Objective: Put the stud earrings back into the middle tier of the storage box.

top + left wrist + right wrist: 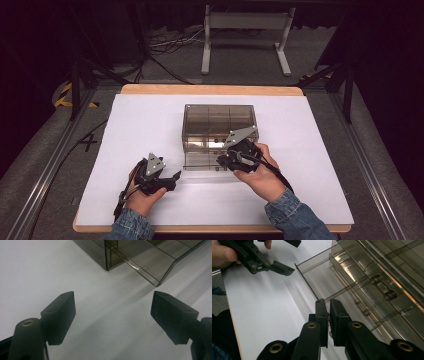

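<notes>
The smoky clear drawer box (220, 131) sits mid-desk (125, 130), its bottom drawer (352, 302) pulled out. The right hand-held gripper (329, 305) is clamped on the drawer's front wall. At 8 o'clock, the left hand-held gripper (112, 315) hovers, jaws wide apart, holding nothing.

Table: a wooden tabletop (210, 89) covered by a white sheet (310, 150).
Floor: grey carpet (240, 80), with black cables (165, 45) trailing across it behind the table.
Frame: metal rails (45, 170) run along both sides of the table.
Furniture: a white metal stand (245, 35) at the back.
Markings: yellow-black tape (64, 95) at left.
Light: dim room, dark surroundings.
</notes>
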